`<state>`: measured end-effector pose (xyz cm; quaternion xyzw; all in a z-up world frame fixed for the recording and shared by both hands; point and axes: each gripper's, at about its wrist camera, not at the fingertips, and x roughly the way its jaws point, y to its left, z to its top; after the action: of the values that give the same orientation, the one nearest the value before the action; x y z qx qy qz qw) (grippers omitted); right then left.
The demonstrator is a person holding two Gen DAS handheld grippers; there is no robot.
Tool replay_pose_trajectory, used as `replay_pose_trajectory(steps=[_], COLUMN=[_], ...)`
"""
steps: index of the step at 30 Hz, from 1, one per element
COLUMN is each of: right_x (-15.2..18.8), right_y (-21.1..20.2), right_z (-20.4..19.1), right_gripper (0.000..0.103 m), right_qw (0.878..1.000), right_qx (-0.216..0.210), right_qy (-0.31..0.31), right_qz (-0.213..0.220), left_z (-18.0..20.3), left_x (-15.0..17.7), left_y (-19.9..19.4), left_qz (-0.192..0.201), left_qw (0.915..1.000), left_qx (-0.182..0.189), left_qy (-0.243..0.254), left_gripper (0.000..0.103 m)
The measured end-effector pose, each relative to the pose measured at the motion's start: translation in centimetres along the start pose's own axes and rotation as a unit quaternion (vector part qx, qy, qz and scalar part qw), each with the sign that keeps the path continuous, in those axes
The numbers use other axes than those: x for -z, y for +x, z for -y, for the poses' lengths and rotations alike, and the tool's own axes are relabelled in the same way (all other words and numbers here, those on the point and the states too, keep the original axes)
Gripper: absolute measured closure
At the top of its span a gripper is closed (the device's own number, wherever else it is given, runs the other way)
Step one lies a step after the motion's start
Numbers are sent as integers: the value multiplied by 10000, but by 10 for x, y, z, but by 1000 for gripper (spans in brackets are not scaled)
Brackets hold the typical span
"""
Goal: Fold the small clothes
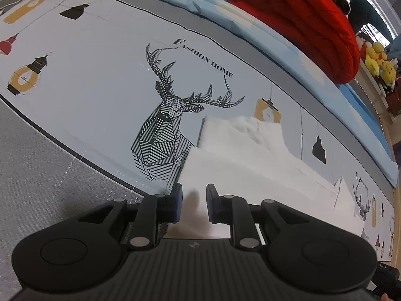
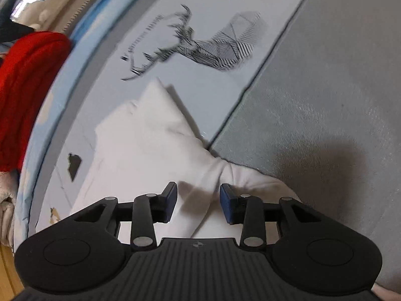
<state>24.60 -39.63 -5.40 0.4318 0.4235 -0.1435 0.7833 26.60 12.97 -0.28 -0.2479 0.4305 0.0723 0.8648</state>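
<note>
A small white garment (image 1: 240,158) lies partly folded on a printed bed sheet, right of a black line-drawn deer head (image 1: 165,125). My left gripper (image 1: 194,205) is open just above the garment's near edge, nothing between its blue pads. In the right wrist view the same white garment (image 2: 140,145) stretches away from me, one corner pointing toward the deer print (image 2: 208,45). My right gripper (image 2: 198,204) is open over a bunched fold of the garment at its near end, holding nothing.
A red quilted blanket (image 1: 300,17) and a light blue quilt (image 1: 250,30) lie along the far side of the bed; the blanket also shows in the right wrist view (image 2: 22,87). Yellow plush toys (image 1: 378,62) sit on a shelf beyond. A grey fabric band (image 2: 325,100) borders the sheet.
</note>
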Motion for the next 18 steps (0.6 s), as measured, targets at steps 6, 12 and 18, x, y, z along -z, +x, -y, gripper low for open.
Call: replay_pose_trajectory(steps=[6, 12, 18], right_x=[-4, -11, -3], right_y=[-30, -23, -46], right_z=[7, 28, -2], right_gripper=[103, 97, 85], right_qw=[9981, 9942, 9921], right_qx=[-287, 762, 65], right_qy=[131, 509, -189], right_qz=[523, 567, 1238], left_z=[3, 8, 10], left_x=[1, 4, 6], left_y=[-1, 0, 6], left_qz=[-1, -27, -103], left_qw=[9999, 9998, 9996], left_qx=[60, 100, 173], left_qy=[90, 197, 182], left_gripper=[82, 82, 82])
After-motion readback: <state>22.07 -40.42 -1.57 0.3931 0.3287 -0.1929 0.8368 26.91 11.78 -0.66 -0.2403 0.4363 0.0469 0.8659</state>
